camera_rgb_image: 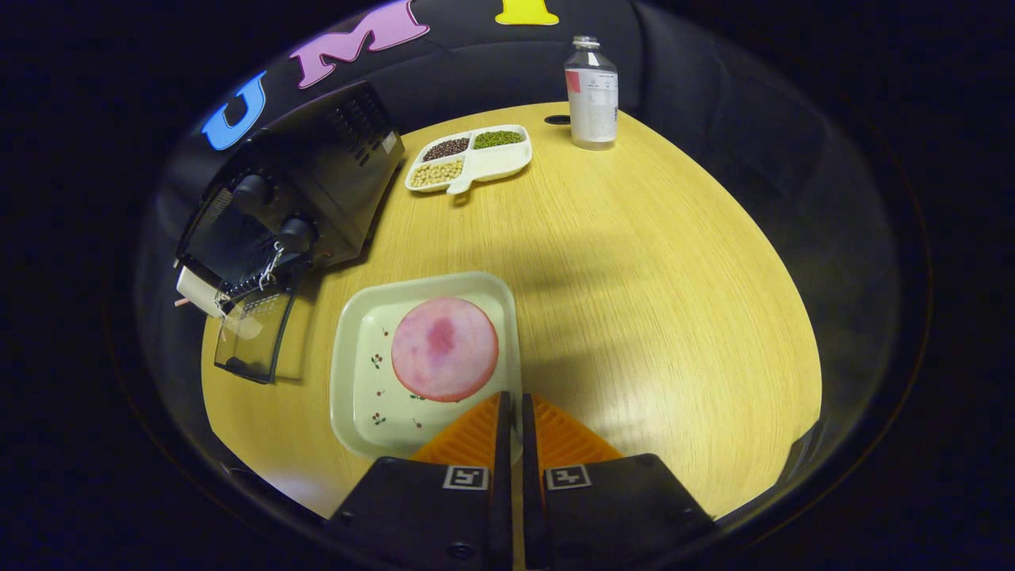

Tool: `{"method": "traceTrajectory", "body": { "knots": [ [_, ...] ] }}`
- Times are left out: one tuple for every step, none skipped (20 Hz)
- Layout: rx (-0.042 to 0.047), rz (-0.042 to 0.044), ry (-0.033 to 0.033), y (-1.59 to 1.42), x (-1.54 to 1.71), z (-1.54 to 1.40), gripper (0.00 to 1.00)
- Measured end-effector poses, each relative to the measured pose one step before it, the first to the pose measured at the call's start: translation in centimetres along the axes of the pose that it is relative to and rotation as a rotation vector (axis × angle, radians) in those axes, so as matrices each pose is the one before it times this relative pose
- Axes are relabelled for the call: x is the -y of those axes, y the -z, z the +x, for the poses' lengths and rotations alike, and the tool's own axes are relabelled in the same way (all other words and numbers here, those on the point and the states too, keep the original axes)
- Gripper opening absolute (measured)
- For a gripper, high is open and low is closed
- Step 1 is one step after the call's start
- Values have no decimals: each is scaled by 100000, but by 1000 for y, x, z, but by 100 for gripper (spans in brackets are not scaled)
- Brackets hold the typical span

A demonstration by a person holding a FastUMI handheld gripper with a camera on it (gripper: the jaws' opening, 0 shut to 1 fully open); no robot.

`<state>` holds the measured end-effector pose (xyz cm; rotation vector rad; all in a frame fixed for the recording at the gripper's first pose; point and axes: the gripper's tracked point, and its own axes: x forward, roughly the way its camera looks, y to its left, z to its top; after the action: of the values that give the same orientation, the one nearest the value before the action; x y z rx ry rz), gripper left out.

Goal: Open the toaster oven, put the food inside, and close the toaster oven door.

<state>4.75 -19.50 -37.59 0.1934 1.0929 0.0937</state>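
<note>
Since the black toaster oven (pixel 293 198) at the desk's (pixel 650 262) left edge has its door down, the round pink food slice (pixel 445 348) on a pale square tray (pixel 357 396) near the front edge looks light, soft, slippery w/ thin rim; take it edgewise. Hand-held gripper (pixel 512 412) fingers nearly together, holding nothing, just short of it.

Dim booth, light from overhead falls mostly on the wood table (pixel 634 262), bright around the tray (pixel 353 381) and fading to dark past the table's rim. Soft broad shadows on the table: one band right of the tray, one under the oven (pixel 317 182), a small one by the bottle (pixel 591 95); faint glare on the oven's open glass door (pixel 252 337) and a pale sheen on the table near the tray's near corner. Strong fisheye bend, table edge curved, focus sharp at the tray and the closed fingers (pixel 476 436), softer toward the bottle, smeared reflections ringing the table.
</note>
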Motion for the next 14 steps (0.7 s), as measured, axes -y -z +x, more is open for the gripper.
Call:
{"method": "traceTrajectory", "body": {
  "knots": [
    [-294,893,-1498,48,-13,27,10],
    [-420,1868,-1158,-89,-57,187,10],
    [-1149,2502,-1358,235,-24,-278,7],
    [-1521,3098,-1997,542,-156,-103,7],
    [-1185,4852,-2496,417,-301,-221,7],
    [-688,5229,-1946,327,-198,-181,7],
    [-846,3542,-1084,432,51,-327,7],
    [-231,3065,-1556,246,21,-281,7],
    [497,3157,-1646,-32,-8,-226,6],
    [605,3631,-1422,-52,-99,-324,6],
    [463,3284,-1532,-164,-124,-275,6],
    [1089,3743,-1559,-184,-259,-364,7],
    [958,4217,-1696,-119,-314,-322,7],
    [954,4475,-1362,-80,-214,-392,6]
  ]
}}
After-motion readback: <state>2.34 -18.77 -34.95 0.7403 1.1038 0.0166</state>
